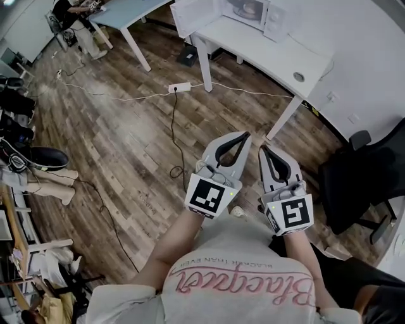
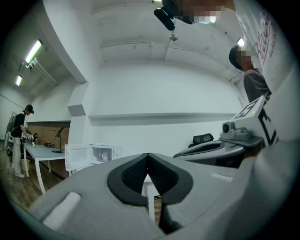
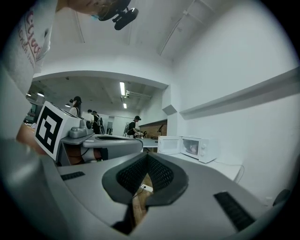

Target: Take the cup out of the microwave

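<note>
- White table [image 1: 272, 54] at far side of room carries the microwave [image 1: 250, 11]. Its door [image 1: 195, 16] is swung open to the left, and the cavity faces the operator.
- Cup [image 3: 193, 149] sits inside the cavity and shows only as a small pale shape. Handle dir. not readable at this range.
- Left tool [image 1: 243, 135]: clenched, pad tips meeting, nothing between them.
- Right tool [image 1: 264, 150]: same, clenched and empty.
- Both tools are side by side in front of the torso, over the wood floor [image 1: 126, 139], well apart from table and microwave. No contact w/ any task item.
- Key relation: microwave lies ahead of both tools. It shows left of the tool axis in the left gripper view and right of the axis in the right gripper view, i.e. the target sits between the two lines of aim.
- Neither tool is clearly nearer. The open door stands on the left of the cavity, so the right tool prob. has the less obstructed line in (judgement only).
- Task status: at its start, cup not yet reached. Next req.: close the gap to the table, then release the chosen tool before entering the cavity.
- Risk: power strip [image 1: 180, 87] lies on the floor near the walk path, a possible trip hazard.
</note>
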